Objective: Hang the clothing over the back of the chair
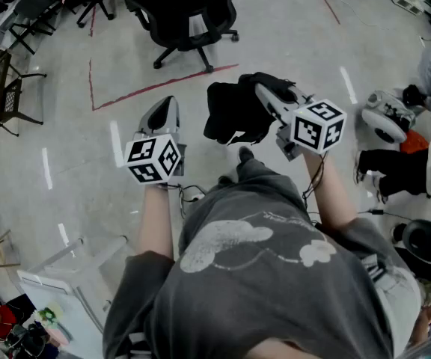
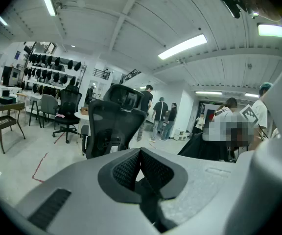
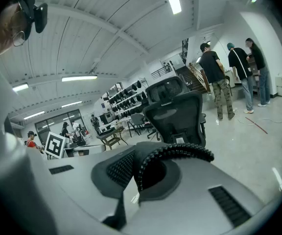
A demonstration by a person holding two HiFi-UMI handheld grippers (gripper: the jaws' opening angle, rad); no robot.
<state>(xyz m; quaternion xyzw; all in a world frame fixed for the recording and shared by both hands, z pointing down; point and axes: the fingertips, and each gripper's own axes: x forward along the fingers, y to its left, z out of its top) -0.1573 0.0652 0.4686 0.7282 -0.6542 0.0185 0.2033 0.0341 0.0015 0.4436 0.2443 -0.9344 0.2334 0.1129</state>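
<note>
A black garment (image 1: pixel 230 111) hangs bunched from my right gripper (image 1: pixel 262 90), which is shut on it. In the right gripper view a ribbed black edge of the garment (image 3: pixel 173 153) curls out over the jaws of the right gripper (image 3: pixel 135 156). My left gripper (image 1: pixel 164 105) is level with it on the left, shut and holding nothing; the pads of the left gripper (image 2: pixel 140 153) meet. The black office chair (image 1: pixel 178 13) stands a few steps ahead with its back towards me, seen as the chair (image 2: pixel 109 129) and the chair (image 3: pixel 177 116) in both gripper views.
Red tape lines (image 1: pixel 156 86) mark the floor between me and the chair. A wooden chair (image 1: pixel 2 96) stands at the left. A person sits on the floor at the right (image 1: pixel 402 167). A clear box (image 1: pixel 66 268) lies near my left side. People stand beyond the chair (image 3: pixel 219 82).
</note>
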